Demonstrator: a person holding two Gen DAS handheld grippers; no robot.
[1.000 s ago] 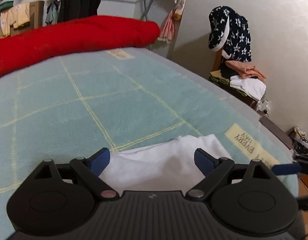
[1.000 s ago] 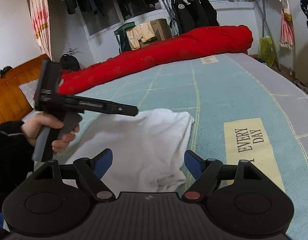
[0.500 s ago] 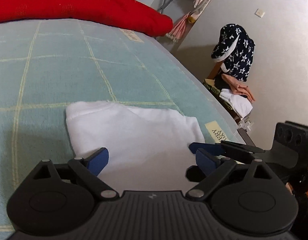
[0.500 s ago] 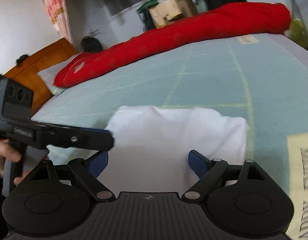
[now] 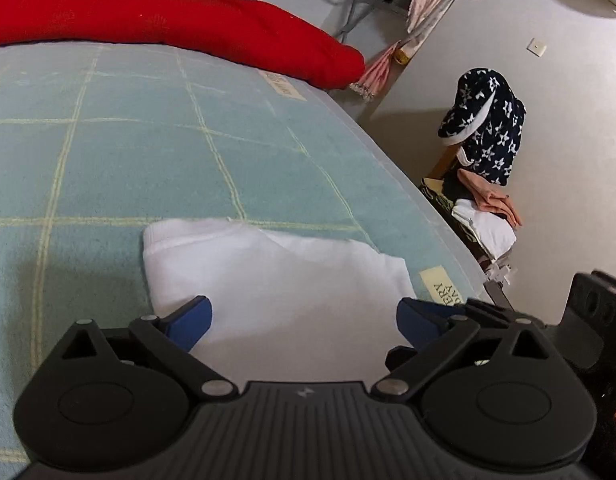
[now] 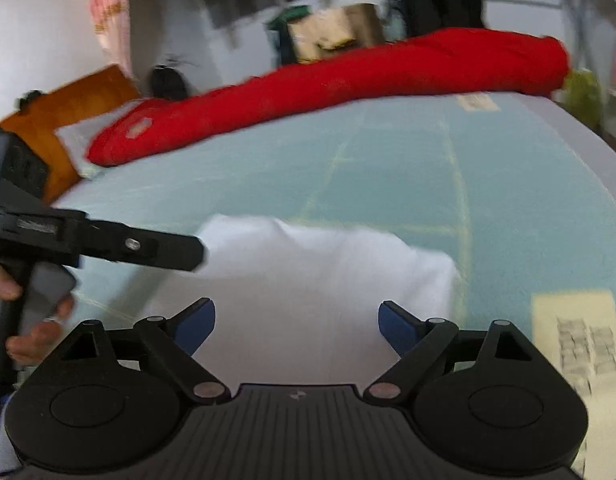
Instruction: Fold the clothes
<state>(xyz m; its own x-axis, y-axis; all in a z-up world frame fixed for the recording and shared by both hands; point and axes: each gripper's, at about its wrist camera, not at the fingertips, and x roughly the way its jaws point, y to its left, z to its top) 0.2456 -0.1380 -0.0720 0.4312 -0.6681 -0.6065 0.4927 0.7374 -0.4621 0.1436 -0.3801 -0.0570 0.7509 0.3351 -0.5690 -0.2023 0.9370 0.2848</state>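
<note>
A folded white garment (image 5: pixel 268 276) lies flat on the light blue checked bed cover (image 5: pixel 148 152), near the bed's front edge. My left gripper (image 5: pixel 304 318) hovers over its near side, jaws wide and still opening, pads touching nothing. In the right wrist view the same white garment (image 6: pixel 308 280) lies ahead. My right gripper (image 6: pixel 296 326) hangs over its near edge, jaws also opening and empty. The left gripper's body and finger (image 6: pixel 148 246), held by a hand (image 6: pixel 32 340), reach in from the left of that view.
A long red rolled quilt (image 5: pixel 156 24) lies across the far side of the bed. To the right of the bed stands a chair with a star-patterned dark garment (image 5: pixel 484 124) and stacked folded clothes (image 5: pixel 484 220). Hanging clothes and a wooden headboard (image 6: pixel 64 108) sit behind.
Both grippers swung round to face the white garment more squarely, and their jaws spread a little wider. The garment lies flatter and more neatly folded than a second ago.
</note>
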